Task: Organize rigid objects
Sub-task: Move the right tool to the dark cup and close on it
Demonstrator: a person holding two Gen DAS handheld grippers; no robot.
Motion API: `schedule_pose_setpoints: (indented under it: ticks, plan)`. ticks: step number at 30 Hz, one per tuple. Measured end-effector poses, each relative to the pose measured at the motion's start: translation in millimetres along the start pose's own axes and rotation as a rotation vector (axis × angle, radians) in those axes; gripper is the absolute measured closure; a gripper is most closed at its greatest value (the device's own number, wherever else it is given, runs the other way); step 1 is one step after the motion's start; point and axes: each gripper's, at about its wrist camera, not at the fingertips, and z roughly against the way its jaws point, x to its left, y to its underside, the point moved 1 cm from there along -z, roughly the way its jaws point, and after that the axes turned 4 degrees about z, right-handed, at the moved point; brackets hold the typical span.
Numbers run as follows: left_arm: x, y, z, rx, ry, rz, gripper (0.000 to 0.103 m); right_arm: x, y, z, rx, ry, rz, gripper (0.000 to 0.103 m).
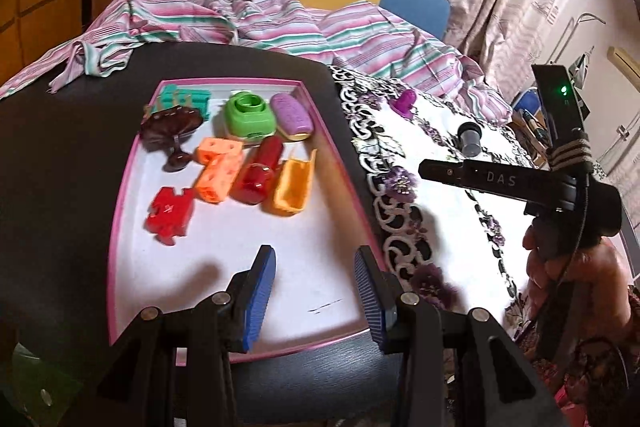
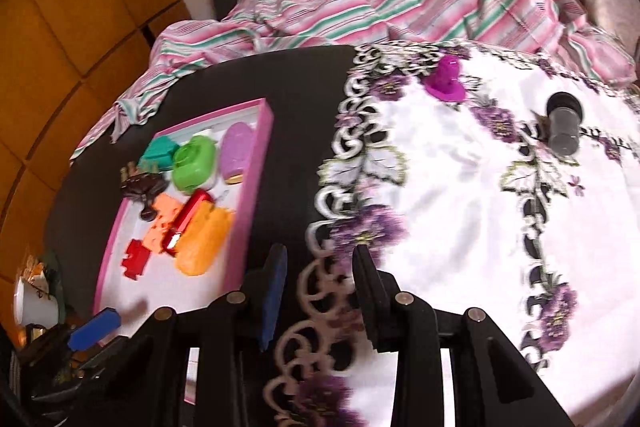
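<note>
Table (image 1: 72, 155), dark-topped, carries everything; places below are taken from the pink-rimmed tray (image 1: 352, 183). Right of the tray lies a white embroidered cloth (image 2: 452, 211) with purple flowers. Beyond the tray, a striped pink-and-green fabric (image 1: 248, 15) is heaped at the table's far edge.

Inside the tray, far half: brown stemmed dish (image 1: 170, 135), green square block with ring (image 1: 249, 117), lilac oval case (image 1: 291, 117), teal ridged piece (image 1: 188, 97), orange holed blocks (image 1: 218, 169), red cylinder (image 1: 259, 171), orange open shell (image 1: 292, 189), red puzzle piece (image 1: 170, 213). Near half bare.

Still outside the tray, on the cloth: grey-black cylinder (image 2: 563, 131), well right; magenta hat-shaped piece (image 2: 446, 81), nearer the tray, at the cloth's far border.

Left gripper (image 1: 314, 291) hovers over the tray's near half, jaws apart, empty. Right gripper (image 2: 320, 291) sits over the cloth's tray-side edge, jaws apart, empty.

Judgement: mid-task, between picks, with two items left. The next move calls for the right gripper to reach across the cloth, straddle the magenta piece or cylinder, and close; the cylinder may roll.
</note>
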Motion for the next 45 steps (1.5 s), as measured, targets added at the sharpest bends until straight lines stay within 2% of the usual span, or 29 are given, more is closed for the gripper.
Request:
schedule_pose_setpoints:
  ticks: [9, 15, 17, 20, 23, 25, 27, 30, 34, 35, 36, 37, 43, 45]
  plan:
    - [-39.5, -8.8, -13.2, 0.022, 0.061, -0.058, 0.062, -51.8, -6.0, 3.6, -0.001, 0.059, -0.056, 0.065]
    - [-60.6, -12.9, -24.9, 0.054, 0.093, -0.080, 0.062, -103.6, -12.6, 0.4, 0.018, 0.110, -0.135, 0.055]
    - [-66.5, -13.9, -27.7, 0.060, 0.112, -0.090, 0.062, -125.9, -14.9, -1.3, 0.026, 0.133, -0.175, 0.046]
    - [-74.4, -15.9, -31.3, 0.070, 0.149, -0.096, 0.062, -164.3, -23.1, -2.7, 0.029, 0.164, -0.251, 0.046]
    - [-80.7, -17.2, -35.7, 0.085, 0.159, -0.102, 0.061, -205.9, -39.5, 2.0, -0.039, 0.207, -0.335, 0.046]
    - [-83.4, -18.3, -38.7, 0.087, 0.152, -0.105, 0.061, -227.9, -52.4, 2.2, -0.097, 0.238, -0.354, 0.046]
    - [-86.2, -19.2, -41.8, 0.093, 0.147, -0.106, 0.061, -243.6, -62.5, -4.8, -0.119, 0.239, -0.367, 0.046]
    - [-90.5, -21.6, -47.1, 0.099, 0.143, -0.116, 0.061, -257.6, -72.2, -23.3, -0.125, 0.205, -0.401, 0.046]
    - [-97.0, -24.9, -55.0, 0.108, 0.141, -0.118, 0.061, -265.7, -74.7, -51.0, -0.051, 0.205, -0.401, 0.046]
    - [-99.9, -25.9, -58.0, 0.111, 0.138, -0.119, 0.061, -267.6, -73.4, -53.9, -0.039, 0.200, -0.399, 0.048]
    - [-103.2, -27.1, -60.9, 0.114, 0.139, -0.120, 0.061, -269.3, -72.4, -55.2, -0.035, 0.196, -0.398, 0.054]
    - [-106.3, -28.3, -63.0, 0.115, 0.141, -0.122, 0.061, -270.6, -71.8, -55.5, -0.032, 0.190, -0.397, 0.060]
    - [-128.7, -42.9, -77.4, 0.111, 0.104, -0.152, 0.061, -275.1, -64.2, -33.0, -0.049, 0.163, -0.449, 0.060]
    - [-133.6, -48.6, -80.1, 0.104, 0.102, -0.156, 0.061, -272.3, -63.6, -23.3, -0.064, 0.184, -0.445, 0.060]
